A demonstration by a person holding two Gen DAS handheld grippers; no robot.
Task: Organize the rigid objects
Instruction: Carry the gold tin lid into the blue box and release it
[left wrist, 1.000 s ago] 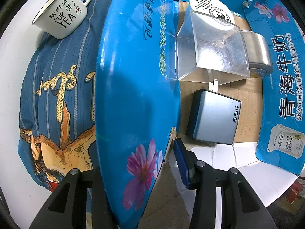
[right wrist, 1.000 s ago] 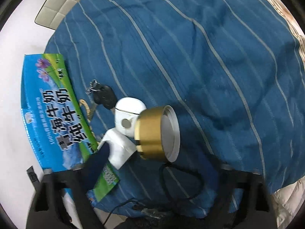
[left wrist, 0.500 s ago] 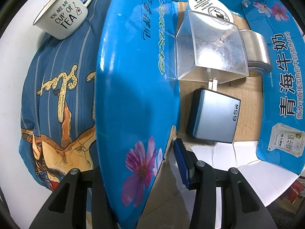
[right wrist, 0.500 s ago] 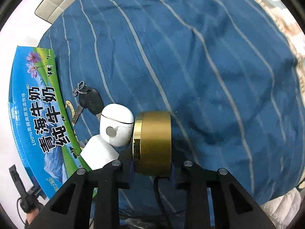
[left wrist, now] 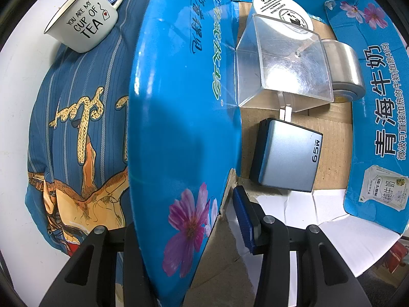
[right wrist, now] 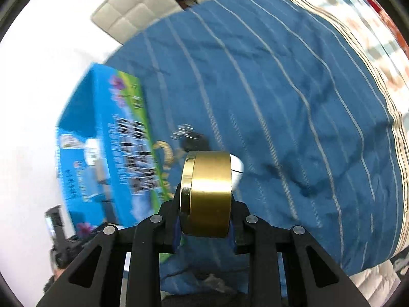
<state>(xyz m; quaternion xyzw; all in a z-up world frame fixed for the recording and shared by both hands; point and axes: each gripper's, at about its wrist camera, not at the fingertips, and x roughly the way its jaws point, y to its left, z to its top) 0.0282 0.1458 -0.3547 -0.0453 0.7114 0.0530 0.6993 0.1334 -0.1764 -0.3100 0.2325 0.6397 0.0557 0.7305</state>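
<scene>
My left gripper (left wrist: pixel 189 230) is shut on the blue flap (left wrist: pixel 179 117) of an open milk carton box (left wrist: pixel 378 117) and holds it aside. Inside the box lie a grey 65W charger (left wrist: pixel 286 156), a clear plastic case (left wrist: pixel 283 64), a silver tin (left wrist: pixel 345 69) and a white round jar (left wrist: pixel 283 10). My right gripper (right wrist: pixel 205 225) is shut on a gold round tin (right wrist: pixel 208 192) and holds it above the blue striped bedspread (right wrist: pixel 294 102). The box shows blurred at the left of the right wrist view (right wrist: pixel 107 140).
A white "cup of tea" mug (left wrist: pixel 81 25) sits on the printed blue pillow (left wrist: pixel 76 128) left of the box. On the bedspread behind the gold tin lie a white earbud case (right wrist: pixel 236 171) and a black car key (right wrist: pixel 194 140). A white padded headboard (right wrist: pixel 143 12) stands at the far edge.
My right gripper closed on the gold tin and lifted it off the bedspread, swinging up and toward the box. My left gripper has kept still, holding the flap.
</scene>
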